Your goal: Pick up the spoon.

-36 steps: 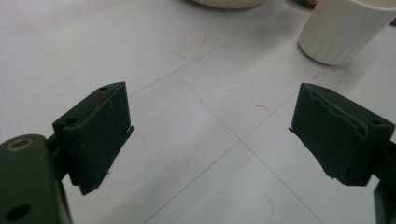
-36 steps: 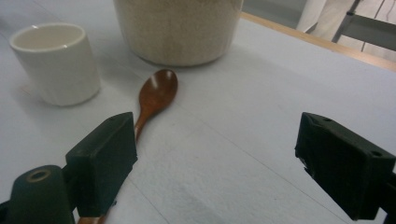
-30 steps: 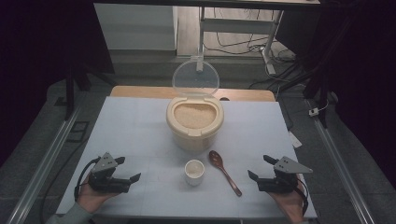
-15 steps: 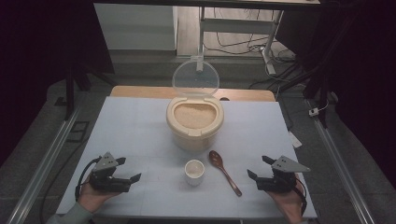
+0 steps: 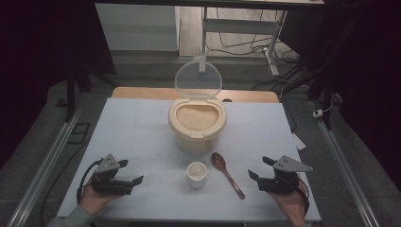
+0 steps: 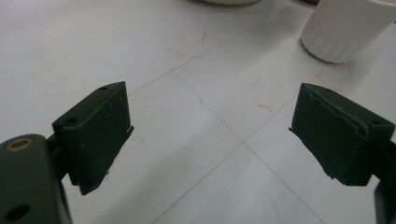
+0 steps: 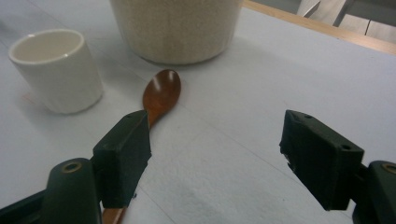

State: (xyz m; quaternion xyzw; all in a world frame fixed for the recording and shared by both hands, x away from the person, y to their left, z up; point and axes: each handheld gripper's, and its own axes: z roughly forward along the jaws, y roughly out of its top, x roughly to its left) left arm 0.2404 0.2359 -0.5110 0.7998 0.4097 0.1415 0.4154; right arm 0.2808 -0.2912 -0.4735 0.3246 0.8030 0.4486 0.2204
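From the high view, a beige round rice container (image 5: 197, 126) with its clear lid raised stands mid-table; near it sit a small white cup (image 5: 196, 173) and a glossy brown wooden spoon (image 5: 227, 173).

In the left gripper view, the left gripper (image 6: 210, 135) gapes empty over the matte white table (image 6: 140, 51).

In the right gripper view, the right gripper (image 7: 215, 151), jaws just narrowing slightly, stays released and empty, the spoon's handle by one jaw.

Desk (image 5: 132, 127): white sheet over my work surface, faint grid lines and small red marks on it; a wooden edge shows at the far side.
Floor (image 5: 246, 42): beyond the desk, cables trail around a pale metal stand (image 5: 276, 33).
Rails (image 5: 45, 165): one along each side of the desk.
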